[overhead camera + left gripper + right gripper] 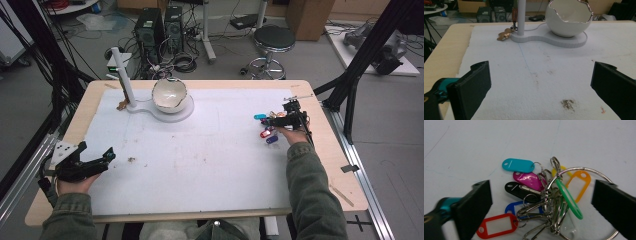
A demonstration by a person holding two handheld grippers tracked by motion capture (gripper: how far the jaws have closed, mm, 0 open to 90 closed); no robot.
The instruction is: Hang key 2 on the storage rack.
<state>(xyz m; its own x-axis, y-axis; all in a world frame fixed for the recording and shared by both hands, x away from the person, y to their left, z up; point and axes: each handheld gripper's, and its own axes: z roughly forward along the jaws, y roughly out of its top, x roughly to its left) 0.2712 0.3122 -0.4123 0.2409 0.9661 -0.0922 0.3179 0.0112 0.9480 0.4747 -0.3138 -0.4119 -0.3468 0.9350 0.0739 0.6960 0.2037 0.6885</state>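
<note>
While bare inside, eggshell bowl (169, 94)

A pale wooden tabletop (337, 165) carries a white mat (200, 160), stained in spots. On the mat's far left stands a white stand (160, 107) with an egg-shaped bowl (169, 94); near its right edge lies a bunch of coloured key tags (541, 195).

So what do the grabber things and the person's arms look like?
Each gripper, left and right, is black with two flat, blocky black jaws and a teal part behind one jaw. The left gripper carries a grey three-cornered plate on top. The person wears olive-green sleeves.
</note>
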